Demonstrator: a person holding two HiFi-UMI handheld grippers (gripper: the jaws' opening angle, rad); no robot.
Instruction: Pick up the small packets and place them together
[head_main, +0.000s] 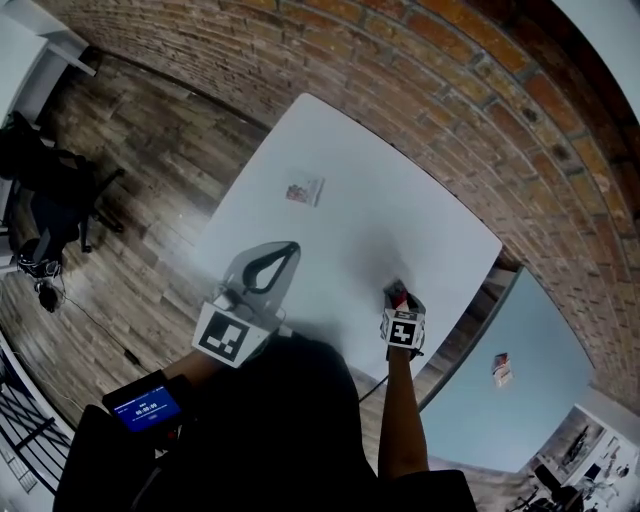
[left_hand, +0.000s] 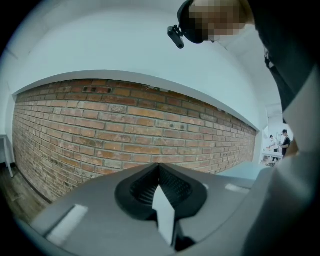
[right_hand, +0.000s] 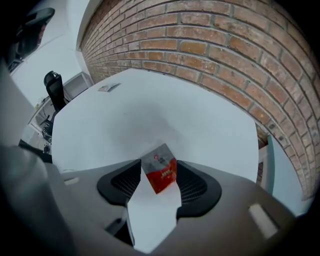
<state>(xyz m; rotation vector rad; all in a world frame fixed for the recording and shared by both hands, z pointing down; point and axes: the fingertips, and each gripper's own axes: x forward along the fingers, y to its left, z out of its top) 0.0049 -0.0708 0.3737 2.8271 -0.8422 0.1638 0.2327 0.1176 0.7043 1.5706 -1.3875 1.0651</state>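
A red and grey small packet (right_hand: 161, 172) sits tilted between the pads of my right gripper (right_hand: 160, 181), touching both, so the gripper is shut on it just above the white table (right_hand: 150, 115). In the head view my right gripper (head_main: 398, 293) hovers near the table's (head_main: 400, 220) near right edge, with the packet's red (head_main: 398, 298) showing at its tip. A second packet (head_main: 305, 190) lies flat toward the far left corner, and it appears small in the right gripper view as the far packet (right_hand: 109, 88). My left gripper (head_main: 290, 248) is shut and empty over the table's near left side; the left gripper (left_hand: 160, 192) faces the brick wall.
A pale blue table (head_main: 545, 340) stands at the lower right with another small packet (head_main: 502, 369) on it. The brick wall (head_main: 450, 90) runs behind both tables. A black office chair (head_main: 55, 210) stands on the wooden floor at left.
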